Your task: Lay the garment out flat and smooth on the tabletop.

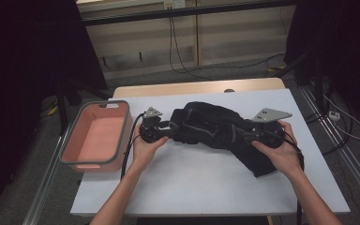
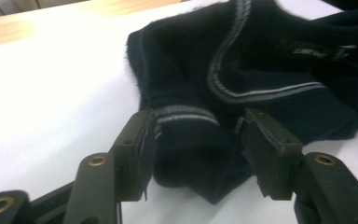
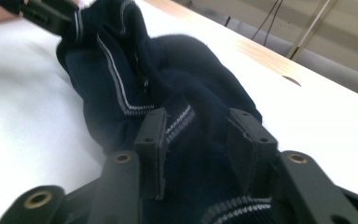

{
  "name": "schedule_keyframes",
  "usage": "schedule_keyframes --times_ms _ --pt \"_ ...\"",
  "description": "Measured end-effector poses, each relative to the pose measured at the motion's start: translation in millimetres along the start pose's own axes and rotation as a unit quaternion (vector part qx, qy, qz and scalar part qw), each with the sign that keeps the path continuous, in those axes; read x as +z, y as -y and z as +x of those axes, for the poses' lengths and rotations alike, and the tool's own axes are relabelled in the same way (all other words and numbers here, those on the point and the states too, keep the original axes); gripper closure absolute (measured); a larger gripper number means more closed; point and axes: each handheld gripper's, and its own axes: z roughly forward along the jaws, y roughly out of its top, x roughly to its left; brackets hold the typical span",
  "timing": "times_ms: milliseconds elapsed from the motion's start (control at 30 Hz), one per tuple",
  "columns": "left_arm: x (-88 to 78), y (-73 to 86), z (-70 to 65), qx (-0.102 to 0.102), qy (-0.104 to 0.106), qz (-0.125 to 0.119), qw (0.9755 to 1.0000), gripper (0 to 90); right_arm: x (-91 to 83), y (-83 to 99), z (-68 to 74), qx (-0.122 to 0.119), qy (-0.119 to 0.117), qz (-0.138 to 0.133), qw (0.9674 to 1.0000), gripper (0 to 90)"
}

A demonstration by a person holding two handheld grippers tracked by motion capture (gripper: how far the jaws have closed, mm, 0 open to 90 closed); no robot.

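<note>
A dark navy garment (image 1: 211, 129) with grey-white striped trim lies crumpled across the middle of the white table (image 1: 192, 187). My left gripper (image 1: 171, 127) is at its left end, jaws open around a striped hem (image 2: 186, 114); the cloth sits loosely between the pads. My right gripper (image 1: 246, 133) is at the garment's right end, jaws apart with bulky fabric (image 3: 191, 126) between them and a little off the pads. In the left gripper view my left gripper (image 2: 196, 149) straddles the hem. In the right gripper view my right gripper (image 3: 196, 144) faces the left gripper (image 3: 46, 14) far off.
A pink basket (image 1: 122, 136) with a grey rim stands at the table's left edge, empty inside. A wooden strip (image 1: 201, 87) runs along the far edge. Cables (image 1: 178, 56) trail on the floor behind, and dark stands flank the table.
</note>
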Motion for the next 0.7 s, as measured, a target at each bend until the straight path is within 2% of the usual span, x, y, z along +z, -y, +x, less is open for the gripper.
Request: schedule_keyframes --times_ms 100,167,200,233,267,300,333,367,400,467,500,533,567,633,667,700 --pt "4.1 1.7 2.9 -0.004 -0.011 0.004 0.9999 42.8 2.4 3.9 -4.3 0.004 0.014 0.009 0.9999 49.2" --pt "7.5 3.2 3.7 -0.003 -0.013 0.008 0.9999 41.7 5.6 11.5 -13.8 0.017 0.03 0.016 0.9993 48.4" --pt "9.5 4.3 3.5 -0.002 -0.013 0.013 0.9998 41.1 6.9 16.1 -18.7 0.026 0.034 0.019 0.9989 51.8" --pt "12.4 6.0 3.5 0.007 -0.014 0.017 0.9997 42.4 6.9 19.8 -22.9 0.035 0.038 0.019 0.9985 61.9" --pt "16.1 9.3 2.3 0.006 -0.005 0.023 0.9997 53.9 3.7 24.8 -31.6 0.058 0.032 -0.003 0.9978 73.5" --pt "16.1 9.3 2.3 0.006 -0.005 0.023 0.9997 58.6 3.7 24.8 -31.6 0.058 0.032 -0.003 0.9978 73.5" --pt "16.9 10.2 2.0 0.012 -0.004 0.025 0.9996 65.6 -0.8 27.6 -40.5 0.082 0.042 -0.017 0.9956 78.0" --pt "16.9 10.4 1.1 0.011 0.002 0.027 0.9996 65.6 -0.8 27.6 -40.5 0.082 0.042 -0.017 0.9956 78.0" --pt "16.8 10.5 -1.0 0.009 0.002 0.026 0.9996 70.9 -2.1 29.0 -43.7 0.091 0.041 -0.022 0.9947 79.1" --pt "14.2 10.6 -2.7 0.027 0.002 0.028 0.9992 84.1 -6.2 35.8 -54.7 0.115 0.05 -0.024 0.9919 80.9" --pt "14.2 10.6 -2.7 0.027 0.002 0.028 0.9992 85.0 -6.2 35.8 -54.7 0.115 0.05 -0.024 0.9919 80.9" --pt "13.6 11.3 -2.5 0.022 0.003 0.026 0.9994 85.8 -8.9 41.9 -64.7 0.13 0.056 -0.027 0.9895 81.0" --pt "12.9 11.6 -1.1 0.027 0.003 0.029 0.9992 85.8 -8.9 41.9 -64.7 0.13 0.056 -0.027 0.9895 81.0" --pt "11.1 13.4 -0.2 0.02 0.007 0.031 0.9993 86.5 -10.1 47.7 -71.3 0.137 0.056 -0.023 0.9887 80.5" --pt "9.6 13.9 0.5 0.02 0.007 0.03 0.9993 86.8 -10.2 54.7 -76.7 0.137 0.063 -0.012 0.9885 78.8" --pt "8.1 14.4 0.6 0.018 0.006 0.03 0.9994 86.8 -10.2 54.7 -76.7 0.137 0.063 -0.012 0.9885 78.8"
